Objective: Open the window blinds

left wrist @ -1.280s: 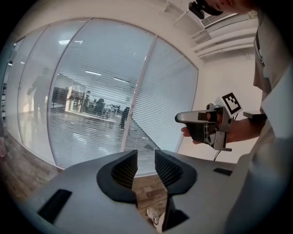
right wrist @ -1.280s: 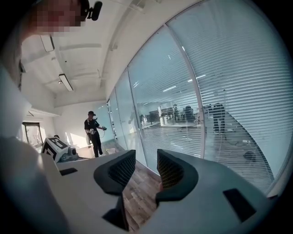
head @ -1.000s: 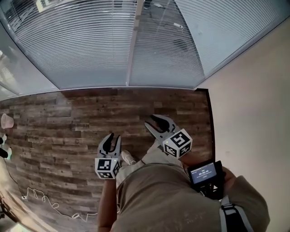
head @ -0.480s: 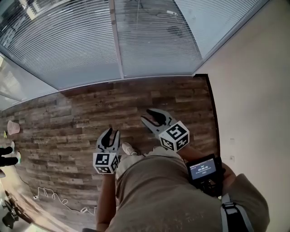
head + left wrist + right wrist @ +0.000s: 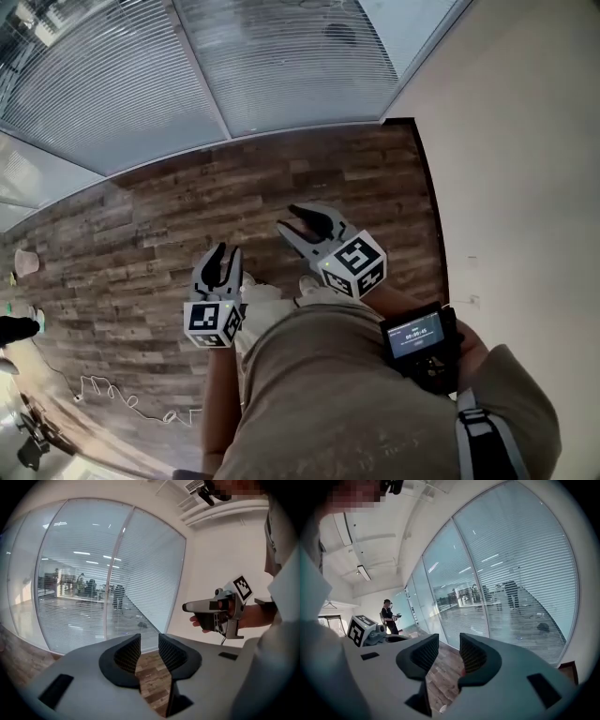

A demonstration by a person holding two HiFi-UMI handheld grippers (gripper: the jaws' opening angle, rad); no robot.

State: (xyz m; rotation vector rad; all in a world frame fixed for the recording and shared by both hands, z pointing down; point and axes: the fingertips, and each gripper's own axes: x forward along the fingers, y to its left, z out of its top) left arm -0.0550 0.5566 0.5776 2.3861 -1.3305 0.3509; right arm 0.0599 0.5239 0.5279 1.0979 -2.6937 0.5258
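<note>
a: what's the floor (image 5: 141, 225) made of?
b: wood-look planks, weathered grain, matt. the blinds (image 5: 112, 103) are thin pale slats with a faint sheen
a: and the left gripper (image 5: 149, 641)?
b: smooth matt grey plastic shell; its pads (image 5: 127, 654) are black and ribbed. the wall (image 5: 525, 141) looks like smooth, matt paint

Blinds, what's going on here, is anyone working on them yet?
Not yet. A person stands on the wood floor with a gripper in each hand. The left gripper and the right gripper both have their jaws apart with nothing between them. Both are held out in front of the body, short of the blinds. The blinds hang lowered over the glass, and nothing touches them.
</note>
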